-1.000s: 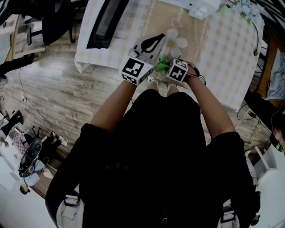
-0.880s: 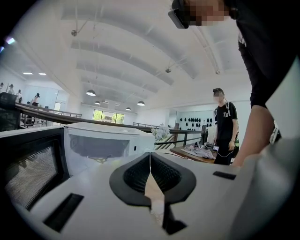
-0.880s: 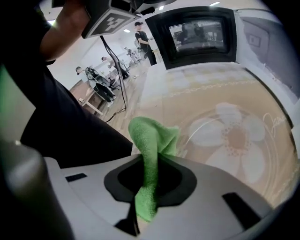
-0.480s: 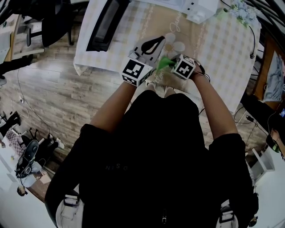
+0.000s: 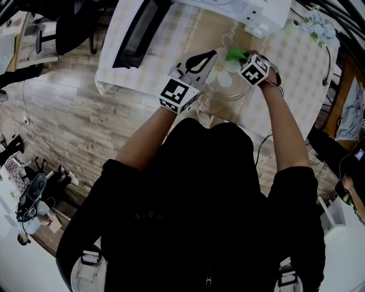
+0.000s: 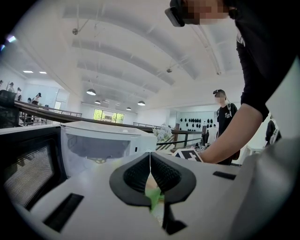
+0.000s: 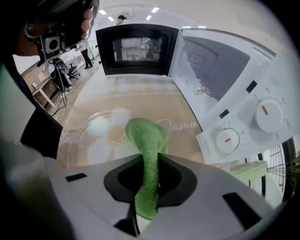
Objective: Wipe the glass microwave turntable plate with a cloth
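Since the left tongs are closed on nothing, the glass plate, flat on the desk, is judged unrestrained; green cloth is pinched in the right tongs at its far side; under a hard stroke it could be shoved against the microwave.

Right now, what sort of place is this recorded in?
Probably a large open hall or lab, not a home kitchen: a microwave on a cloth-covered table, a high vaulted ceiling with hanging lamps, other people standing about.

Overhead and close views sharing microwave
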`<state>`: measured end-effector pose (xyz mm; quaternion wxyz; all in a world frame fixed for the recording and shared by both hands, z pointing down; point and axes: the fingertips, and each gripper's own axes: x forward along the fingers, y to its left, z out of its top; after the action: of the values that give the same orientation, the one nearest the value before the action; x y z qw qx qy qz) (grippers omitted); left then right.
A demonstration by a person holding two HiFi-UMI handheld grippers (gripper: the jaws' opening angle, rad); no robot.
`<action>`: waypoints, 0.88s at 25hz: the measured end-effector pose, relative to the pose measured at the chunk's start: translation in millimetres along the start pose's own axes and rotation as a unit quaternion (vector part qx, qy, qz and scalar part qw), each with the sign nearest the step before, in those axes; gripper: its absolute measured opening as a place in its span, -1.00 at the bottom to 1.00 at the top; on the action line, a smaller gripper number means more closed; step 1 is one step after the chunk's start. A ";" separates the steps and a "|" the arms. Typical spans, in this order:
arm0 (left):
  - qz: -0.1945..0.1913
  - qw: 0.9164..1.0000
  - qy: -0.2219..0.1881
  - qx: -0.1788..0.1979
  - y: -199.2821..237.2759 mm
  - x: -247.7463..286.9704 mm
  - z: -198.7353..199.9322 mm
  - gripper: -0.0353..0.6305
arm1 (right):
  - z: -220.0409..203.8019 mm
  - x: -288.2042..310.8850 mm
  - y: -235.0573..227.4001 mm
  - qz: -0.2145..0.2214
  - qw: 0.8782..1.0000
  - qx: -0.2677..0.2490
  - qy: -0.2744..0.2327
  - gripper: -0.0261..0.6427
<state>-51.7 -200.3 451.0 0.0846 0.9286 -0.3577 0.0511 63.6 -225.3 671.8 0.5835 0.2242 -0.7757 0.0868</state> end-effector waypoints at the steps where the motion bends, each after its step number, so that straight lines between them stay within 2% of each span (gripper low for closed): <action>1: 0.000 1.000 0.001 0.000 1.0 -0.1 -0.5 -0.83 | -2.3 4.0 -4.2 -0.006 1.000 -0.005 0.008 -0.74; 6: 0.003 1.000 0.007 -0.005 5.7 -1.8 -4.2 -0.83 | -19.9 27.4 -4.4 -0.010 0.999 -0.019 0.043 -0.74; 10: 0.005 1.000 0.012 -0.005 9.1 -4.0 -9.5 -0.83 | -21.0 29.5 -0.9 -0.007 0.999 -0.012 0.037 -0.74; 14: 0.001 1.000 0.014 -0.007 7.7 -3.5 -12.6 -0.83 | -23.7 27.6 11.9 0.014 0.999 -0.009 0.036 -0.74; 22: -0.010 1.000 0.010 -0.003 -0.9 1.0 -11.3 -0.83 | -26.6 19.3 59.2 0.039 0.999 -0.016 0.024 -0.74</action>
<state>-50.7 -198.1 462.1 0.0915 0.9314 -0.3475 0.0582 55.8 -167.2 705.6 0.6013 0.1821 -0.7712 0.1027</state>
